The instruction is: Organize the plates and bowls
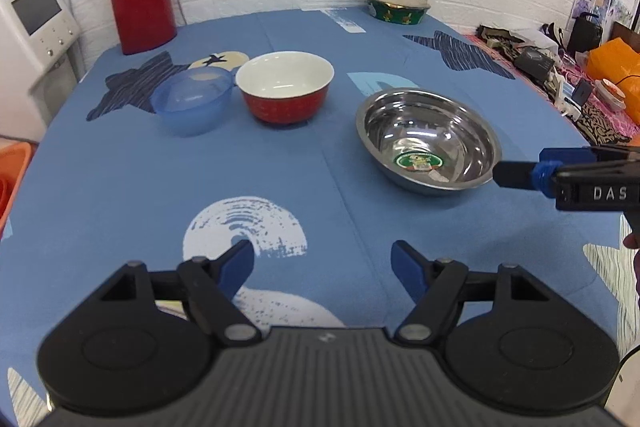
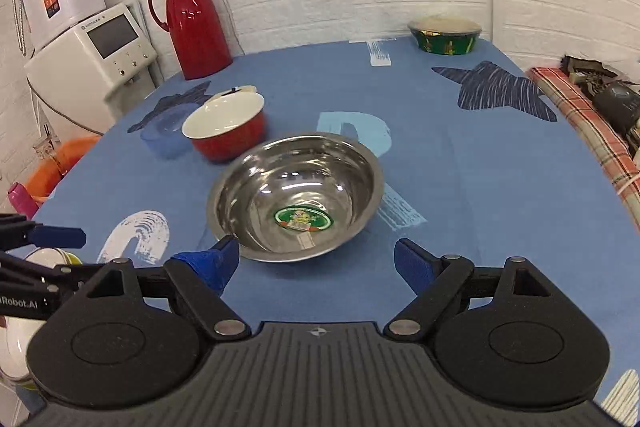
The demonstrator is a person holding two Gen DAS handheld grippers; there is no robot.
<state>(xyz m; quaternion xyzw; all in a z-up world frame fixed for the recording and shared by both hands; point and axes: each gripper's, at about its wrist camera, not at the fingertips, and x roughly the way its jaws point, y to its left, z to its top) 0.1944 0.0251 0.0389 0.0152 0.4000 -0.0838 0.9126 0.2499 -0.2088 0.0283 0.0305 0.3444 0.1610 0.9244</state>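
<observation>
Blue tablecloth (image 2: 460,163) | steel bowl (image 2: 296,195) before right hand-held gripper (image 2: 316,261), jaws apart

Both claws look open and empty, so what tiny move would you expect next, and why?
Probably the right gripper eases forward so its open fingers straddle the near rim of the steel bowl. That bowl sits right ahead of it, apart from the red bowl and the blue plastic bowl, which sit side by side. The left gripper hangs open over bare tablecloth.
</observation>
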